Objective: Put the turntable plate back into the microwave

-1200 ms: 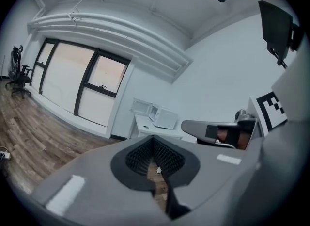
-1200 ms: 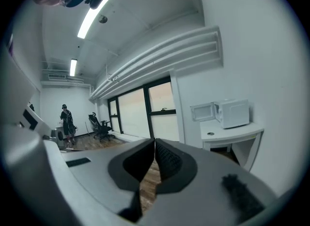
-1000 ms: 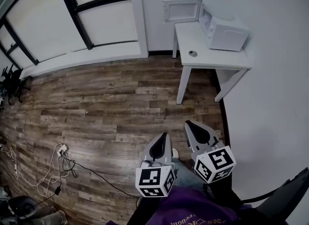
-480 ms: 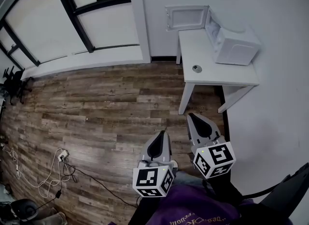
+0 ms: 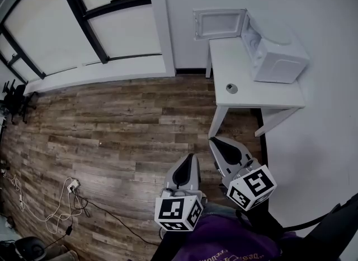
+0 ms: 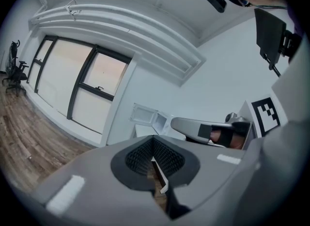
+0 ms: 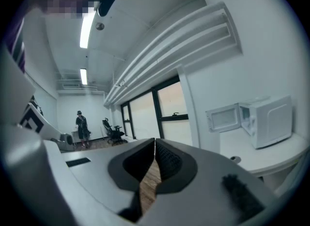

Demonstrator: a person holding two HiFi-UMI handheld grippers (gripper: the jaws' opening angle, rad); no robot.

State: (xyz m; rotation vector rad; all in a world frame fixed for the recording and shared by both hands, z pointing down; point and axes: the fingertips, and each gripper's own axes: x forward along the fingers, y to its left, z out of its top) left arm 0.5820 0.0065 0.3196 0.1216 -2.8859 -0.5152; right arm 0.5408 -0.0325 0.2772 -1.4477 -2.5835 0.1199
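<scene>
White walls (image 5: 324, 2), plank floor (image 5: 123, 125), tall windows (image 5: 123, 30)

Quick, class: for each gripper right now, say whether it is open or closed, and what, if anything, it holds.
Left gripper: closed, nothing between its jaws.
Right gripper: closed, nothing between its jaws.

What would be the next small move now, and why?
Probably step closer to the white table: the left gripper and right gripper are shut, empty and over the floor, short of it. The microwave stands there, door open, a small round object near it.
</scene>
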